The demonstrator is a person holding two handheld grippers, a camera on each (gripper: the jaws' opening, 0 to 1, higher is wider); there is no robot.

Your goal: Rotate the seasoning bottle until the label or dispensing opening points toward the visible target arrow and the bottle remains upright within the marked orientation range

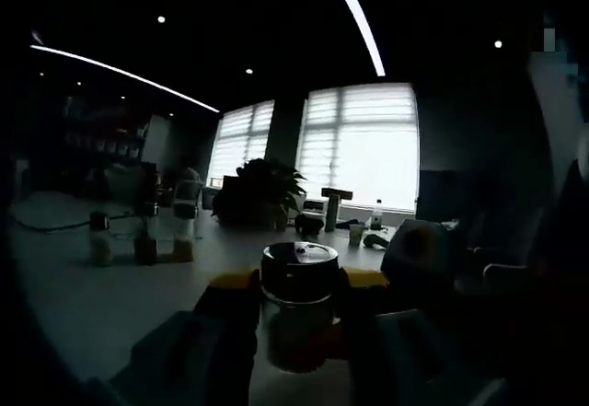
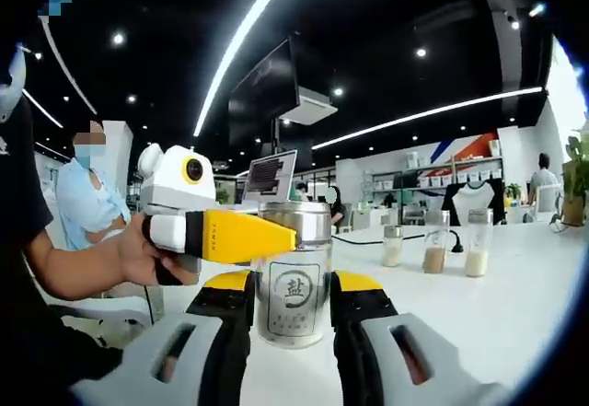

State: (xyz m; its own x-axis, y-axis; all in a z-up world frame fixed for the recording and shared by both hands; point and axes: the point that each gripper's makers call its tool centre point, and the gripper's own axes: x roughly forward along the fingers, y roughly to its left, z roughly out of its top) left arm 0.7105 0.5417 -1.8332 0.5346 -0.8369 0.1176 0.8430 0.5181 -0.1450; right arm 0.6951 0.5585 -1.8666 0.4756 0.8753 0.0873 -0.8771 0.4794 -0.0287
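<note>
Seasoning bottle (image 2: 294, 277) upright on the white table (image 2: 515, 305), seen from 2 opposed sides. In the right gripper view the right gripper (image 2: 293, 319) has its 2 black, yellow-topped jaws closed against the glass body, 1 on each side, with the circular label facing this camera. The left gripper (image 2: 276, 237) enters that view from the left, held in a person's hand (image 2: 152, 254); its yellow jaw lies across the bottle just under the metal cap (image 2: 296, 222). Whether it presses the glass or merely crosses in front cannot be told there. In the left gripper view the same bottle (image 1: 296, 309) stands between the left gripper (image 1: 296, 305) jaws, which sit close on both sides and appear to clamp it; the dim exposure leaves contact uncertain.

Step in hand, as judged: the bottle is secured and the rotation about its vertical axis is under way or about to begin. The next move calls for a turn with the base flat on the table and no tilt, 1 gripper yielding while the other drives.

Not legible: no target arrow or marked range can be made out in either view, so the remaining angle is unknown. The dispensing opening cannot be distinguished on the cap. 3 further bottles (image 2: 433, 249) stand well apart behind, their contents indistinct. The bottle's base is cut off by the jaws.
</note>
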